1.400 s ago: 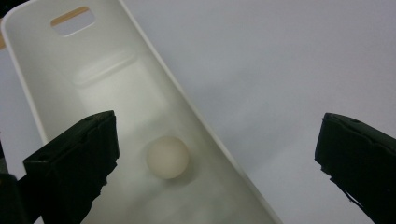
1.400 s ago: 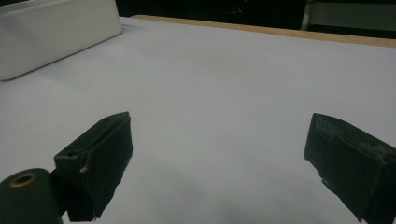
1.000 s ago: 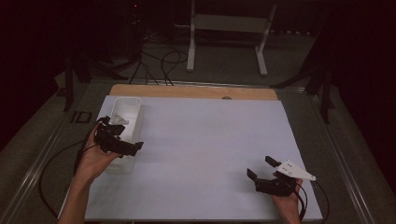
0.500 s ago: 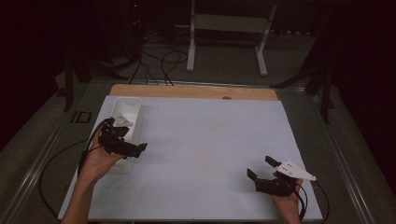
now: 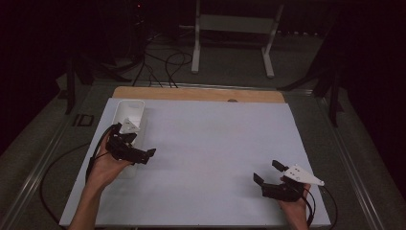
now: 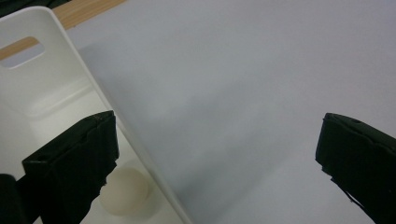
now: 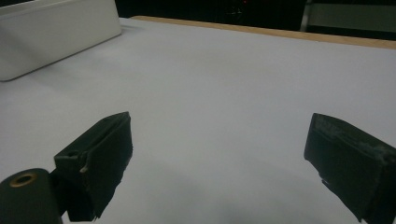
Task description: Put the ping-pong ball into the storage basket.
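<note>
At the lower right of the high view, the right claw (image 5: 268,174) rests on the table (image 5: 215,143), jaws spread wide and empty. At mid-left, the left claw (image 5: 139,154) hangs with jaws apart, straddling the near wall of the white bin (image 5: 135,109). A pale ball (image 6: 125,190) sits on the bin floor at the lower left of the left gripper view, beside one jaw. To take it cleanly, both jaws should probably clear the wall and drop inside. The bin's long axis runs toward the frame's top; the ball has none.
</note>
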A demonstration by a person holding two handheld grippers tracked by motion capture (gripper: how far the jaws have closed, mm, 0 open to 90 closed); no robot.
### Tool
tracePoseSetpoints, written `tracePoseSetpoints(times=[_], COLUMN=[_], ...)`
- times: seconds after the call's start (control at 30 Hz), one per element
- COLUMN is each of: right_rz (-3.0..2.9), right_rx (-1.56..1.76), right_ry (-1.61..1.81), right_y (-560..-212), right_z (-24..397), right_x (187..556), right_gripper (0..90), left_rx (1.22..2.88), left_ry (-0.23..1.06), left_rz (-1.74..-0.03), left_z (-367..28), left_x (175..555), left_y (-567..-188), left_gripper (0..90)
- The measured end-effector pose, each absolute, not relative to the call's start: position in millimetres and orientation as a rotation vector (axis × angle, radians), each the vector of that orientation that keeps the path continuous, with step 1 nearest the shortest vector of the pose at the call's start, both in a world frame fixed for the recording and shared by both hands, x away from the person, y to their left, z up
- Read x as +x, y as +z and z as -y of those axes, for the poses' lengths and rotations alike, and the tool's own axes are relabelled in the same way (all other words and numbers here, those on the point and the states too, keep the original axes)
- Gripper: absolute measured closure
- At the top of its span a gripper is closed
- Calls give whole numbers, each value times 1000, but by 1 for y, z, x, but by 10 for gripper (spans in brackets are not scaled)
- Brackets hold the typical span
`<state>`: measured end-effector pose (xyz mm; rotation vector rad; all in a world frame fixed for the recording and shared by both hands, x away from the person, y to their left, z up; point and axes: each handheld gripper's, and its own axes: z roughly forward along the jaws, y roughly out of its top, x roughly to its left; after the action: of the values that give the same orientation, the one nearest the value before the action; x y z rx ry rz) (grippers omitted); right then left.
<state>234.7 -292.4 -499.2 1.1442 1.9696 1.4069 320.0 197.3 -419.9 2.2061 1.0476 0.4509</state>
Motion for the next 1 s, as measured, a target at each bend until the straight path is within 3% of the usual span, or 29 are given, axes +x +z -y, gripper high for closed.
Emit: tracePoseSetpoints(times=[1.0], right_rz=[-1969], right_rx=[1147], right_ry=[1410], right_y=[-500], right_z=[292], right_x=[235], right_gripper=[73], left_rx=[2195], left_ry=[440], left_rz=[-979], left_z=[-184], left_x=[313], left_y=[-428], left_gripper=[1])
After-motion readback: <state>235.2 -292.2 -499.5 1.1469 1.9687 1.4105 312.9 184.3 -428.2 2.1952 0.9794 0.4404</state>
